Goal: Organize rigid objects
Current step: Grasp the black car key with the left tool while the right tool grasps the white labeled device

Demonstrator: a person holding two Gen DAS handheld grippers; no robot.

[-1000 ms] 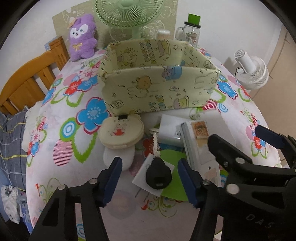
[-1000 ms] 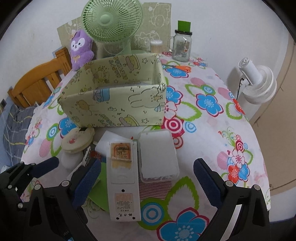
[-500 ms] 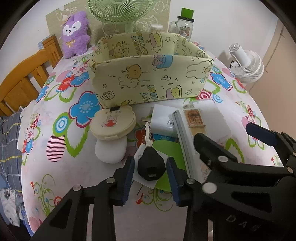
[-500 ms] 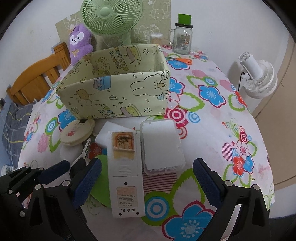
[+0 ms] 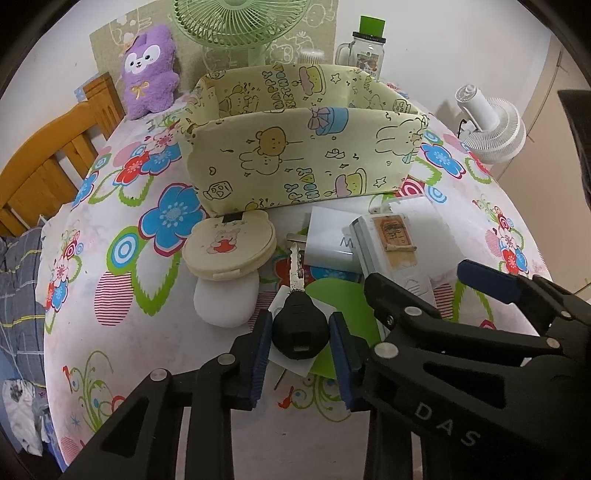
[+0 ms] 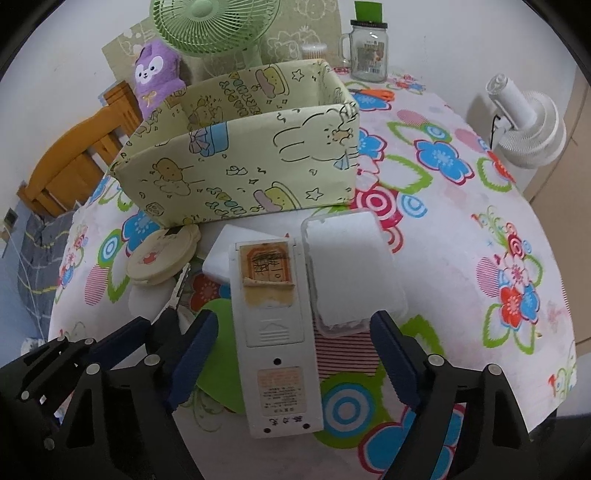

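Note:
My left gripper (image 5: pixel 300 352) is shut on the black head of a key (image 5: pixel 300 334), whose metal blade points toward a yellow cartoon-print box (image 5: pixel 295 162). The key lies on a white card over a green disc (image 5: pixel 343 295). My right gripper (image 6: pixel 291 350) has its jaws closing around a white remote (image 6: pixel 273 314) lying face down. Its pads stand clear of the remote's sides. A clear plastic case (image 6: pixel 351 273) lies against the remote's right side. A round cream compact (image 5: pixel 229 247) and a white adapter (image 5: pixel 328 240) lie in front of the box.
Behind the box (image 6: pixel 240 166) stand a green fan (image 6: pixel 214 22), a purple plush (image 6: pixel 155 77) and a glass jar (image 6: pixel 369 48). Orange scissors (image 6: pixel 373 92) lie near the jar. A white fan (image 6: pixel 528 125) stands off the table's right edge; a wooden chair (image 5: pixel 48 158) stands at the left.
The left jaws have closed onto the key's black head. The right jaws have narrowed around the remote. Neither hand has shifted noticeably.

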